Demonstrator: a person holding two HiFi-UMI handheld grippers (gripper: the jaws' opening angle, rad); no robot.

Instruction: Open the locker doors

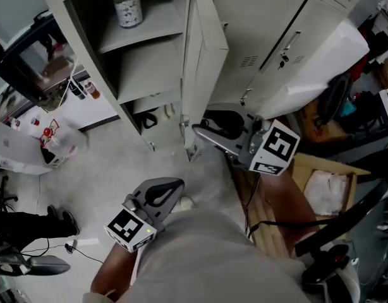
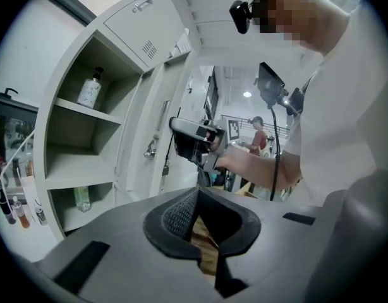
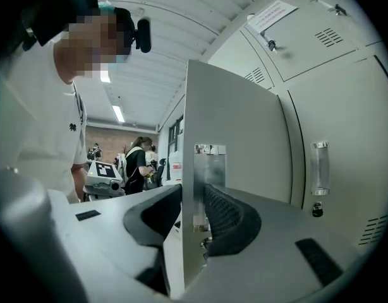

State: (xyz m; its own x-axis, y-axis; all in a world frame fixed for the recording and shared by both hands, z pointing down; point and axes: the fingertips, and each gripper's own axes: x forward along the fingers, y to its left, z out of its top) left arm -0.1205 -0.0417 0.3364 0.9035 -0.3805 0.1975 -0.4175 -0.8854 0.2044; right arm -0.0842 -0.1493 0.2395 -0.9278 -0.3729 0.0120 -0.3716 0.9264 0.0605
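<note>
A grey locker (image 1: 143,36) stands with its door (image 1: 203,49) swung out towards me. My right gripper (image 1: 195,129) reaches to the door's free edge low down. In the right gripper view the door (image 3: 238,125) runs between the jaws, and my right gripper (image 3: 193,194) is shut on that edge at its chrome handle (image 3: 210,169). My left gripper (image 1: 162,191) hangs low near my body, away from the locker. Its jaws meet in the left gripper view, so the left gripper (image 2: 197,197) is shut with nothing in it. A pump bottle (image 1: 128,6) stands on the top shelf.
A closed locker door (image 1: 276,43) adjoins on the right, with its own handle (image 3: 320,169). A cardboard box (image 1: 327,188) and wooden boards (image 1: 270,219) lie at my right on the floor. A plastic bag (image 1: 55,144) sits to the left.
</note>
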